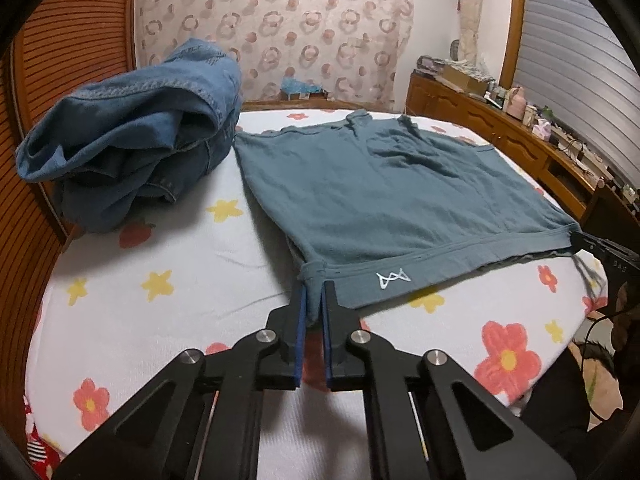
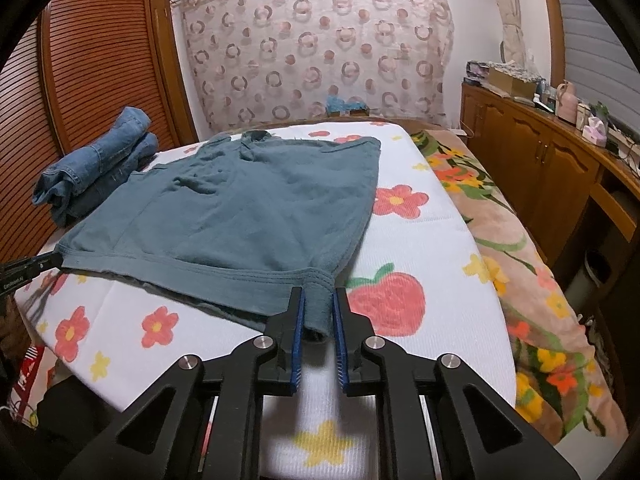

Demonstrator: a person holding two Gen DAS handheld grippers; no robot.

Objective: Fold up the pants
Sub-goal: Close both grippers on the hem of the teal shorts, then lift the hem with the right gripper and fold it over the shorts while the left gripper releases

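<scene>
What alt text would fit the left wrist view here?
The left gripper is shut on the near left corner of teal shorts spread flat on a flower-print sheet. The right gripper meets the shorts' other near corner at the right edge. Crumpled jeans lie to the left.

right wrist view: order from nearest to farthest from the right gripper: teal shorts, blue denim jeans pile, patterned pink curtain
1. Teal shorts: hem corner clamped in the right gripper.
2. Blue denim jeans pile: far left on the bed.
3. Patterned pink curtain: back wall, beyond the bed.
</scene>
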